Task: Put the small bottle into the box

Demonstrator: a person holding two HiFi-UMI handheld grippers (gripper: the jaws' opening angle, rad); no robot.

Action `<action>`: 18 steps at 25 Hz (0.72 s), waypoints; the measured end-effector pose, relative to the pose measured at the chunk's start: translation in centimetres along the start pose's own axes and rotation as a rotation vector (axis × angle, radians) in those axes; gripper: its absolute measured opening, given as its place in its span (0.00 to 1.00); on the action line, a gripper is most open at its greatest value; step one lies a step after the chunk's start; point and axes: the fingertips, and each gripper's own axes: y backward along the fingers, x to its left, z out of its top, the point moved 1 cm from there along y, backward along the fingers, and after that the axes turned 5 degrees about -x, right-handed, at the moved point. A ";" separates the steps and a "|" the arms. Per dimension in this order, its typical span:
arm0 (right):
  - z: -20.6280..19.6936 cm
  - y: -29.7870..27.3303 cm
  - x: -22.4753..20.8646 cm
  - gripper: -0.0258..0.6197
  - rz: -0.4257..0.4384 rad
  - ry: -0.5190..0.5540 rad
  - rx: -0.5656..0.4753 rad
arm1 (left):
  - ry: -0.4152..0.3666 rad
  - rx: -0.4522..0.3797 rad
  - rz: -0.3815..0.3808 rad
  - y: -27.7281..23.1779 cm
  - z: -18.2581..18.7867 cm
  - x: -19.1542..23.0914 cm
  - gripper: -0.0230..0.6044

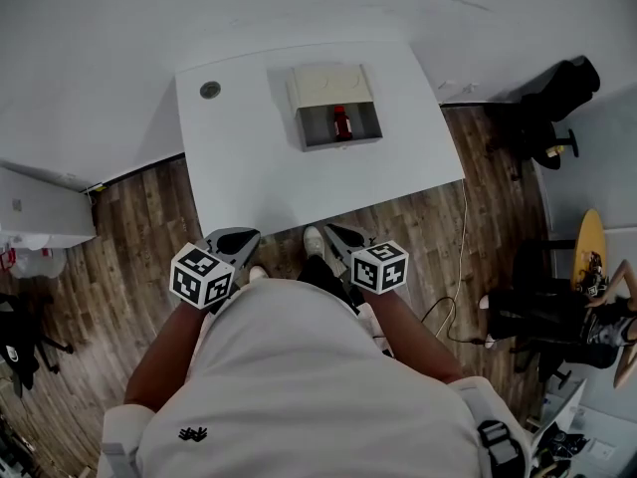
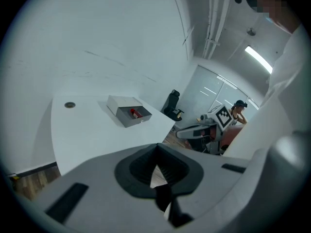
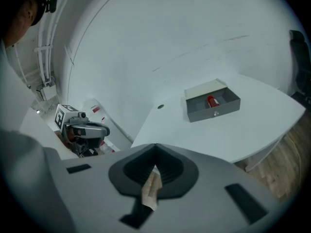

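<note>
A small red bottle (image 1: 341, 122) lies in the open grey drawer of a beige box (image 1: 331, 86) at the far side of the white table (image 1: 249, 167). Both grippers hang off the table's near edge, close to my body. My left gripper (image 1: 239, 238) and right gripper (image 1: 339, 233) are shut with nothing between the jaws. The left gripper view shows its closed jaws (image 2: 156, 147), with the box (image 2: 121, 102), the bottle (image 2: 134, 112) and the right gripper (image 2: 209, 125) beyond. In the right gripper view, past the closed jaws (image 3: 155, 147), are the box (image 3: 206, 90), the bottle (image 3: 212, 101) and the left gripper (image 3: 80, 127).
A round grommet (image 1: 210, 90) sits in the table's far left corner. A black office chair (image 1: 552, 108) stands right of the table. Further right are a small yellow table (image 1: 589, 247) and a seated person (image 1: 597, 317). A cable (image 1: 453, 297) runs over the wooden floor.
</note>
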 end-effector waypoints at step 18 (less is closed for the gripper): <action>0.6 0.4 4.5 0.05 0.037 0.126 -0.028 | 0.024 0.036 -0.004 2.6 -3.0 -0.1 0.04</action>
